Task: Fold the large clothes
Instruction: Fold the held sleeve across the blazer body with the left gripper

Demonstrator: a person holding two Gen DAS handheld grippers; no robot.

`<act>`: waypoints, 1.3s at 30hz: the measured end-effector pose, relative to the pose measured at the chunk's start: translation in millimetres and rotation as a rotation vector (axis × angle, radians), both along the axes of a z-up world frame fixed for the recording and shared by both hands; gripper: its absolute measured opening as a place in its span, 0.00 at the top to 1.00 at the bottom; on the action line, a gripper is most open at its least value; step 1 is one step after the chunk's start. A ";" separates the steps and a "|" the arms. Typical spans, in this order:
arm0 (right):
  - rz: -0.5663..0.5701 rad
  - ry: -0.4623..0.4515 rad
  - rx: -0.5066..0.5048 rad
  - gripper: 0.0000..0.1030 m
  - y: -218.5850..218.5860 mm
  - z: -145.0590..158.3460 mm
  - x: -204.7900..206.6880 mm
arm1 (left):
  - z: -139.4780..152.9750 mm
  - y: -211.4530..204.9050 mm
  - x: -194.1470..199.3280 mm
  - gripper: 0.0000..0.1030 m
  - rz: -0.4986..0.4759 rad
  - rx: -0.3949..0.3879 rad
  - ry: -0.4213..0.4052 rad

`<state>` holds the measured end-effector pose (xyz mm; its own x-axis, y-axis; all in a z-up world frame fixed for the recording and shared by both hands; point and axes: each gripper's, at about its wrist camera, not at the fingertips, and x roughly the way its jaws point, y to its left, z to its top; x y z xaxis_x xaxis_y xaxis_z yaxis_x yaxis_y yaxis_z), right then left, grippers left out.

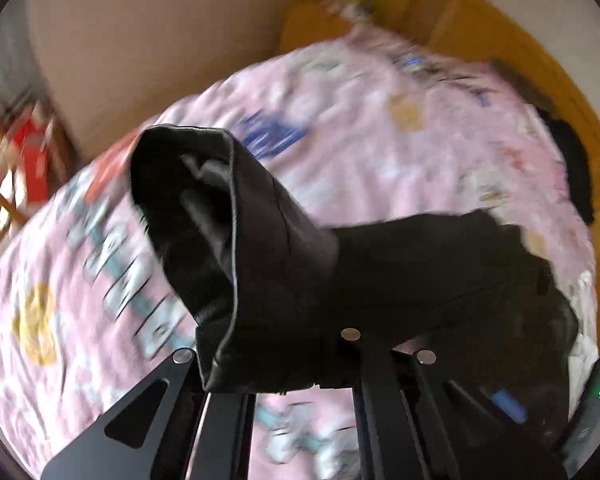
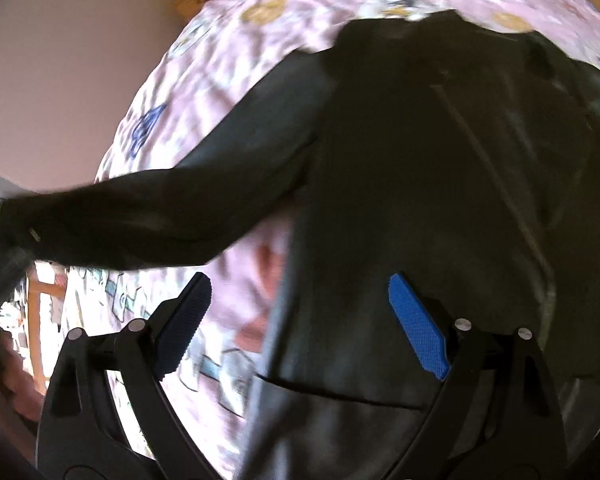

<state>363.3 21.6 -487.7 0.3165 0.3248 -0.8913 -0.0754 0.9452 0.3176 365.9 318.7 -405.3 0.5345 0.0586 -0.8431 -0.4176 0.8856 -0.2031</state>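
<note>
- My left tongs [image 1: 276, 360] are clamped tight on the cuff end of the black jacket's sleeve [image 1: 228, 240]; the fingertips themselves are hidden under the cloth, but the two arms sit close together with the fabric bunched over them.
- The cuff [image 1: 188, 184] stands up off the bed in front of my left camera, its open mouth facing the lens and showing a dark lining inside.
- From that cuff the sleeve runs away to the right and down to the rest of the jacket, which lies low on the right side of the left view.
- My right tongs [image 2: 300, 320] are spread wide, with nothing pinched between them.
- The right blue pad [image 2: 418, 328] hangs over the jacket's front panel; the left pad [image 2: 184, 324], in shadow, hangs over the bedsheet just beside the jacket's edge. Whether either pad touches the cloth I cannot tell.
- Between the two pads I see the jacket's left edge and a strip of sheet.
- The jacket [image 2: 440, 168] is spread on the bed, body filling the right half of my right view, collar at the far end, a slanted pocket slit near the tongs.
- Its one sleeve stretches out to the left edge of that view, lifted clear of the sheet, to where my other tongs show dimly.
- The bedsheet [image 1: 380, 152] is pink with cartoon prints and covers the whole bed.
- Beyond the bed are a plain pale wall [image 1: 160, 40] on the far left and a yellow-orange headboard [image 1: 480, 28] at the far right.
- Both views are smeared with motion blur, so fine detail is lost.
</note>
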 end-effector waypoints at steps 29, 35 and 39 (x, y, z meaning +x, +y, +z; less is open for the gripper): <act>-0.492 -0.013 -0.105 0.14 -456.3 -39.9 -66.8 | -130.8 -532.8 32.3 0.79 -0.707 0.134 0.204; -0.386 -0.025 0.006 0.14 -437.1 -36.1 -44.4 | -140.8 -529.9 -0.4 0.21 -0.788 0.118 0.133; -0.338 -0.022 0.160 0.14 -414.9 -23.6 -22.8 | -99.0 -491.6 -17.0 0.21 -0.708 0.179 0.052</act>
